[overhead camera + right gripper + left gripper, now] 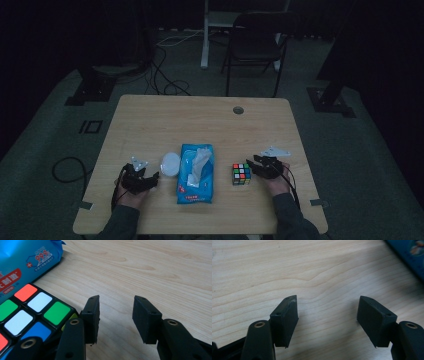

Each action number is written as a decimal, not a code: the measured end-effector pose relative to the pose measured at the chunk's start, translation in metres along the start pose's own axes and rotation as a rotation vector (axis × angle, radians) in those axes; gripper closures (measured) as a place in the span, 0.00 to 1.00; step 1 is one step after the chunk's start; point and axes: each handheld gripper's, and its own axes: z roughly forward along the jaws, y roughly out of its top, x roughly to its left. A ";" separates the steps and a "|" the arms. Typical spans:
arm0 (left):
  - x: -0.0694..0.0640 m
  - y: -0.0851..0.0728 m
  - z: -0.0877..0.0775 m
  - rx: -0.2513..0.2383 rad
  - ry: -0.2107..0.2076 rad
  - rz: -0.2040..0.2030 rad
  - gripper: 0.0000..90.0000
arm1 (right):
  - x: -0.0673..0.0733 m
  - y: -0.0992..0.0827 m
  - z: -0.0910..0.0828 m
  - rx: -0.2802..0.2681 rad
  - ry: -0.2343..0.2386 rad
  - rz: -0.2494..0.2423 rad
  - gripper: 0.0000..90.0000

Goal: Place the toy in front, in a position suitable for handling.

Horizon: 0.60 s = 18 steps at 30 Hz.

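High view first, and it's dim out there. What can you pick out?

Left claw (150,178) low on the worktop (200,120), right claw (254,164) across from it, both sleeves cut off by the bottom edge. The cube (241,174) sits just beside the right claw, with a blue wipes pack (196,173) in the middle.

And that pale round thing (170,163) by the pack?

Too dark and too small to say what it is. It lies near the left claw, not touching it.

Left gripper view now: grasping anything?

No, released. Jaws wide apart, bare wood between them, and just a blue corner of the pack clipped by the top right edge.

Right gripper view?

Also released: a clear gap, wood showing through. The cube is outside the jaws, tight against the left one, and whether it touches I can't tell. The frame's bottom-left corner slices it off, and the pack's print runs out of shot.
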 end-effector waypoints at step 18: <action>-0.047 0.008 -0.041 -0.124 -0.176 0.044 0.40 | 0.026 -0.008 -0.004 0.030 0.044 -0.032 0.62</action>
